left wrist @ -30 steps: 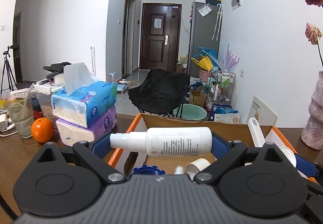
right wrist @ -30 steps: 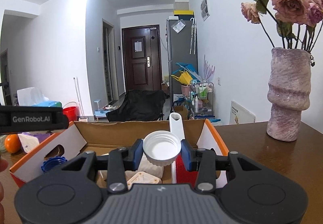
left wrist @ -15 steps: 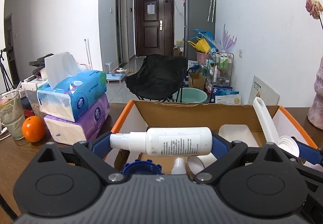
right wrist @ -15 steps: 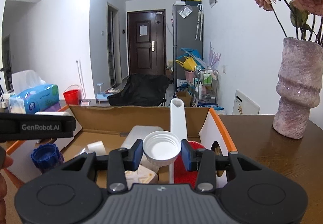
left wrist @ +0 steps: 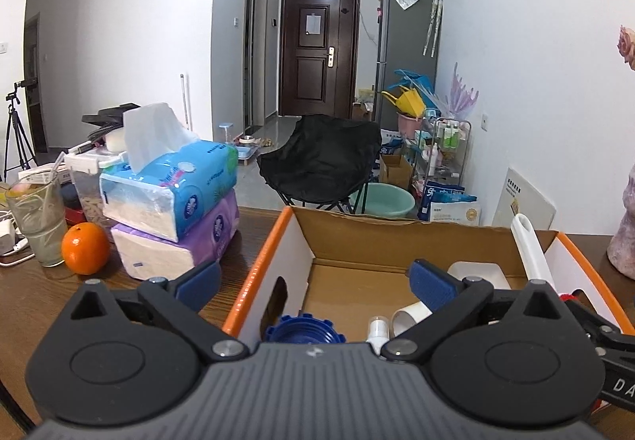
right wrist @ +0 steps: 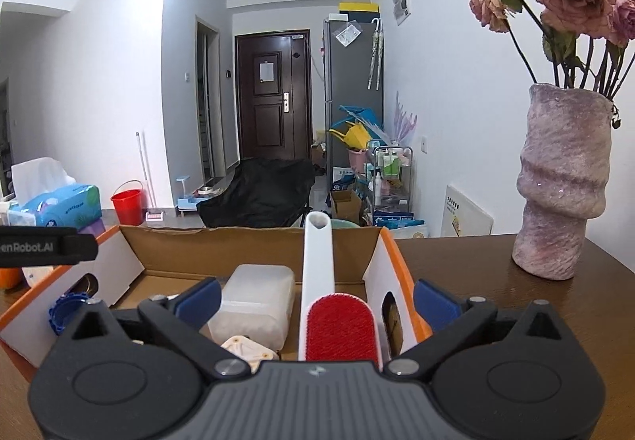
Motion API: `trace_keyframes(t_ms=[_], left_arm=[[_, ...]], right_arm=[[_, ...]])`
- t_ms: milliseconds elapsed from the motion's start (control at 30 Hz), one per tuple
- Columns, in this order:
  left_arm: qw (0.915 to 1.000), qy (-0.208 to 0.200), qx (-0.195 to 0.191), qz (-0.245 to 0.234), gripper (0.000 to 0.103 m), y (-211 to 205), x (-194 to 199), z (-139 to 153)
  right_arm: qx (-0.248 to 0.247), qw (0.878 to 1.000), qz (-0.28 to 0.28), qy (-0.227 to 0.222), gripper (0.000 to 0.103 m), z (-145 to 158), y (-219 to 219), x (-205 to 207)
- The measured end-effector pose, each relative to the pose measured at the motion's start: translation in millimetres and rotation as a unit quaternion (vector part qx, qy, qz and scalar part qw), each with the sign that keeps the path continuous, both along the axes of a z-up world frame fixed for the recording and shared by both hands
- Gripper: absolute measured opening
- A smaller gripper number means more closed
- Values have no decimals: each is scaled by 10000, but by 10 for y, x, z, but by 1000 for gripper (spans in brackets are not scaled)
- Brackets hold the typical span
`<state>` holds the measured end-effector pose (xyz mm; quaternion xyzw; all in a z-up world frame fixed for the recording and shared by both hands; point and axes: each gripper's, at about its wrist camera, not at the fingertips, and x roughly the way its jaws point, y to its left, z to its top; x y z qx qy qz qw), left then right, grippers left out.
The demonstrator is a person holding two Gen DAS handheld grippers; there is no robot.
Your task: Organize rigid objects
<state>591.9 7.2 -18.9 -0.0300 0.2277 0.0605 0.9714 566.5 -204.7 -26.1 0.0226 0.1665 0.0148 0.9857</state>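
An open cardboard box with orange edges stands on the brown table, also in the right wrist view. My left gripper is open and empty above its left side. Below it lie a blue cap, the white spray bottle's nozzle and a white tube. My right gripper is open and empty above the box's right side. Below it lie a red lint brush with a white handle, a clear plastic container and a beige part.
Stacked tissue packs, an orange and a glass stand left of the box. A pink vase with dried roses stands to its right. The left gripper's body shows at the right wrist view's left edge.
My left gripper opened and the spray bottle dropped into the box. My right gripper opened and the white lid it held is out of sight.
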Motion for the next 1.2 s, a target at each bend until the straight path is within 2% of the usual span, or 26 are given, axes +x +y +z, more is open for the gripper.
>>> trace_keyframes(t_ms=[233,467,933,1200], left_arm=[[9999,-82,76,54,103,40,-172,117],[9990,-426,163,11,103,57,-641,331],[9973,-692,203,-135,103,83,-1769,619],[9973,-657,217,-263,103,50,-2701,732]], right_arm=[[-70,9999,-47,-115,103,86,-14,-194],[-6,9995,-65,-294,103,282,-91,-601],[38,9986,-99,-527,103,649,-154,-1774],[79,9980,-190,-603,103,700,-176,-2703]])
